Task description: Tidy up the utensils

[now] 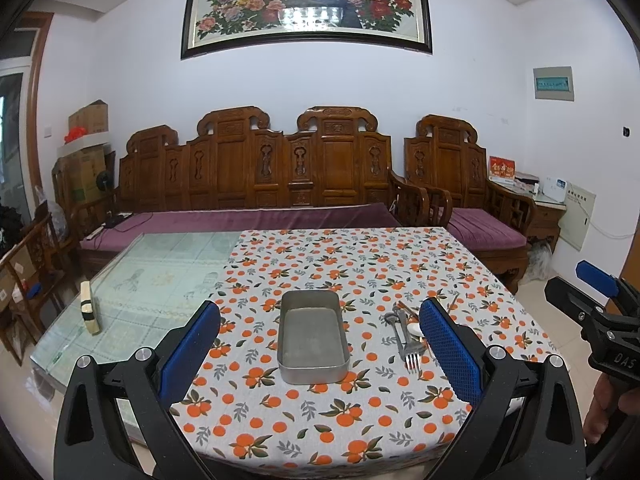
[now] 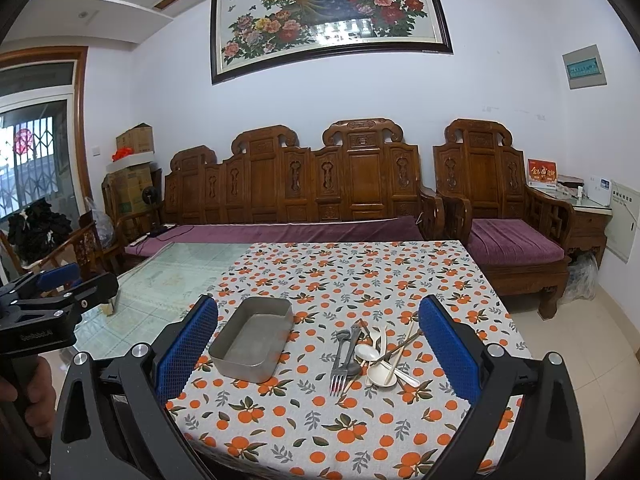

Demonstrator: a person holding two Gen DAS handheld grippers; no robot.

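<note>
An empty metal tray (image 1: 313, 338) (image 2: 253, 340) sits on the orange-patterned tablecloth (image 1: 340, 264). To its right lies a pile of utensils (image 2: 368, 354): a metal fork (image 2: 340, 368) (image 1: 410, 350), a metal spoon, white plastic spoons (image 2: 380, 374) and wooden chopsticks (image 2: 402, 346). My left gripper (image 1: 320, 352) hangs open above the near table edge, with the tray between its blue pads. My right gripper (image 2: 318, 354) is open too, framing the tray and the pile. Each gripper shows at the edge of the other's view, held by a hand.
The left part of the table is bare glass (image 1: 152, 276) with a small cream block (image 1: 90, 308) standing on it. A carved wooden sofa (image 1: 256, 176) with purple cushions stands behind the table, an armchair (image 2: 500, 208) to the right. Cardboard boxes (image 1: 86, 168) are stacked at the far left.
</note>
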